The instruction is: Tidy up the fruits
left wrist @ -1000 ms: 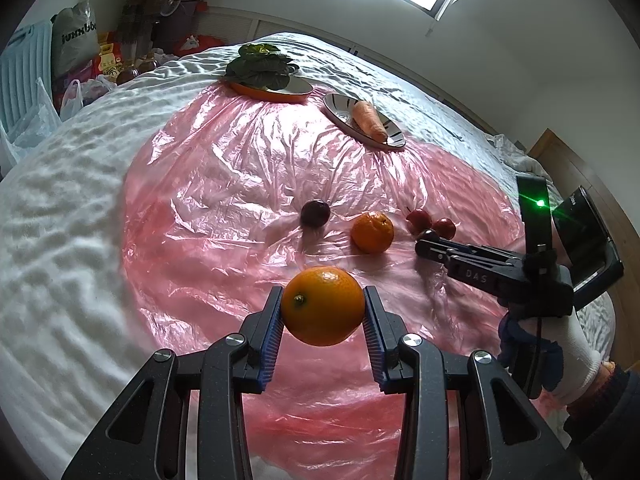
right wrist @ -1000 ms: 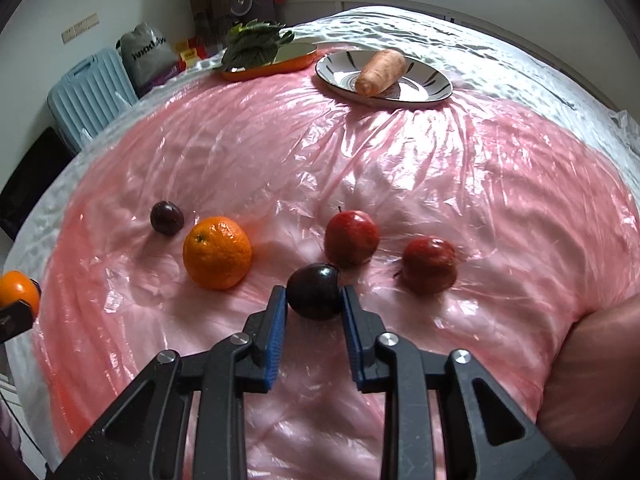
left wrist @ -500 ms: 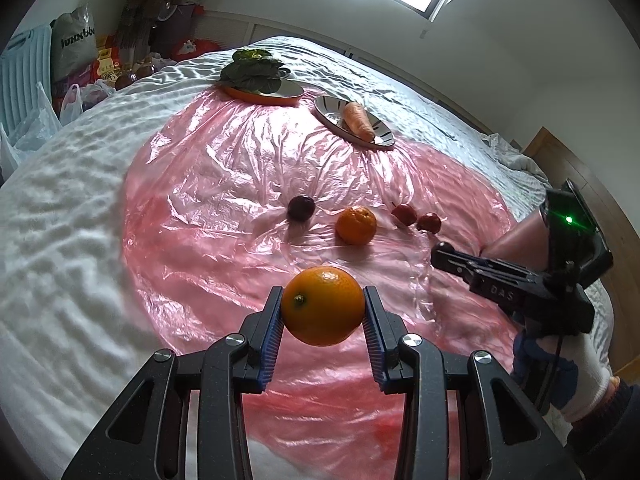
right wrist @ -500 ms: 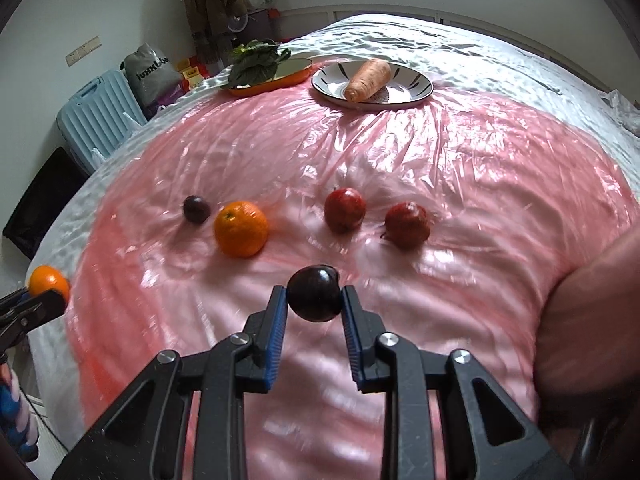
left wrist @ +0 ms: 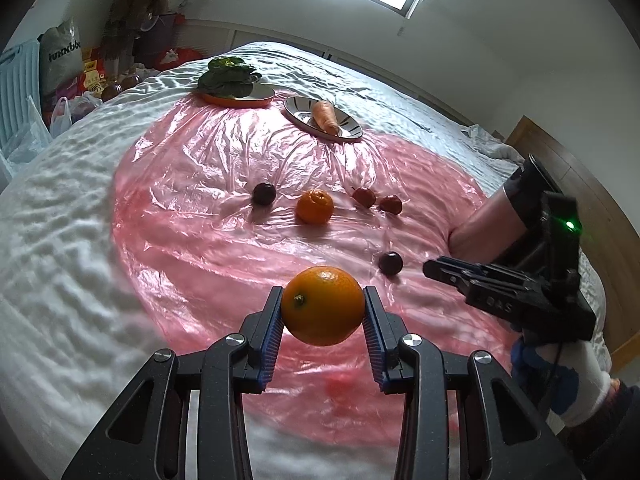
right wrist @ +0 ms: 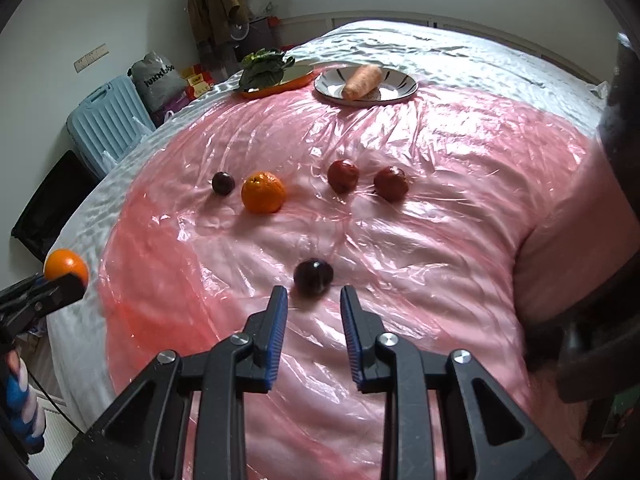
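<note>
At the far left of the right wrist view, the left claw (right wrist: 60, 284) is clenched on a large orange (right wrist: 66, 265), holding it in the air over the edge of the bed (right wrist: 460, 40). In its own view the blue pads (left wrist: 269, 338) press both sides of that orange (left wrist: 323, 305) above the pink plastic sheet (left wrist: 180, 200) spread on the bed.

Farther right, a row of fruit lies on the sheet: a dark plum (right wrist: 223, 183), just beside it a second orange (right wrist: 263, 192), then two red fruits (right wrist: 343, 176) (right wrist: 391, 183) side by side.

Nearer the camera, another dark plum (right wrist: 313, 277) rests on the sheet just ahead of the right claw (right wrist: 314, 316). That claw is released: its fingers stand apart and touch nothing, with the plum beyond their tips.

At the back, an orange plate of leafy greens (right wrist: 264, 68) sits left of a striped plate (right wrist: 404, 84) carrying a carrot (right wrist: 362, 81).
</note>
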A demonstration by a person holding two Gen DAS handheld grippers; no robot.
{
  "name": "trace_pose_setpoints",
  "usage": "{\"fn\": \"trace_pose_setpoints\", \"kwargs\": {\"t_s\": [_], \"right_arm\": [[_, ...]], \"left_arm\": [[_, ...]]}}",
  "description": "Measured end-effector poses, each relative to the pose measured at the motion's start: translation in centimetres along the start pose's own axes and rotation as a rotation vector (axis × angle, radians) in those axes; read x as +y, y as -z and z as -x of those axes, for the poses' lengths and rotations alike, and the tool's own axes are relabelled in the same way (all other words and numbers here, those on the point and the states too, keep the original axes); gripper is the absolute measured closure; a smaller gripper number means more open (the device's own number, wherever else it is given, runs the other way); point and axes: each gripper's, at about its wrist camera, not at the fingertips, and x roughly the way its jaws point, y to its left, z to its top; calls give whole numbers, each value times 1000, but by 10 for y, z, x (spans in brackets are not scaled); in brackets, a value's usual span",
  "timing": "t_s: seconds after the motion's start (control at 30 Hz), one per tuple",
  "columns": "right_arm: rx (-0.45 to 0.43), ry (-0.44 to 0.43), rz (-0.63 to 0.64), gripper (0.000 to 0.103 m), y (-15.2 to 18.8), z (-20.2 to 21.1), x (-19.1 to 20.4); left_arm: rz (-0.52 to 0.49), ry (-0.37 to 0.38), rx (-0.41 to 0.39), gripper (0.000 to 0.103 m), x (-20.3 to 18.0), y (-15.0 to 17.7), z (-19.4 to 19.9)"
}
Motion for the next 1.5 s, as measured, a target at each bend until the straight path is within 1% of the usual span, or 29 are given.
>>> {"fn": "trace_pose_setpoints", "kwargs": {"t_s": [0.1,0.13,0.17,0.2,0.27,0.43,0.5,0.53,0.63,0.83,0.97,1.17,1.3,1.5], "right_arm": [[9,11,9,66,-4,-12,2],[11,13,11,62,-6,-16,3],[12,20,15,52,-7,-22,4],[13,24,16,49,-8,-25,5],[22,39,17,49,-11,-37,5],[46,53,21,49,-10,-58,6],[57,63,36,51,-8,-65,8],[63,66,40,65,-7,-68,8],[70,77,53,66,-6,-71,10],[53,45,41,67,-7,-66,8],[15,0,-2,67,-9,-55,3],[-27,-41,-24,67,-10,-37,3],[-50,-61,-25,67,-2,-24,6],[-85,-94,-28,67,17,2,9]], "left_arm": [[8,-4,4,70,4,1,-1],[12,-5,7,70,6,1,-3],[13,-6,9,70,8,1,-5],[14,-8,12,70,9,1,-7],[21,-7,17,70,13,0,-12],[30,-4,32,70,20,1,-22],[34,-4,36,70,21,2,-25],[36,-5,38,70,21,3,-26],[39,-7,39,70,22,5,-27],[40,-9,38,70,21,6,-25],[38,-8,36,70,19,6,-25],[31,-7,33,70,13,4,-23],[19,-5,30,70,8,3,-21],[4,-4,32,70,-1,5,-19]]}}
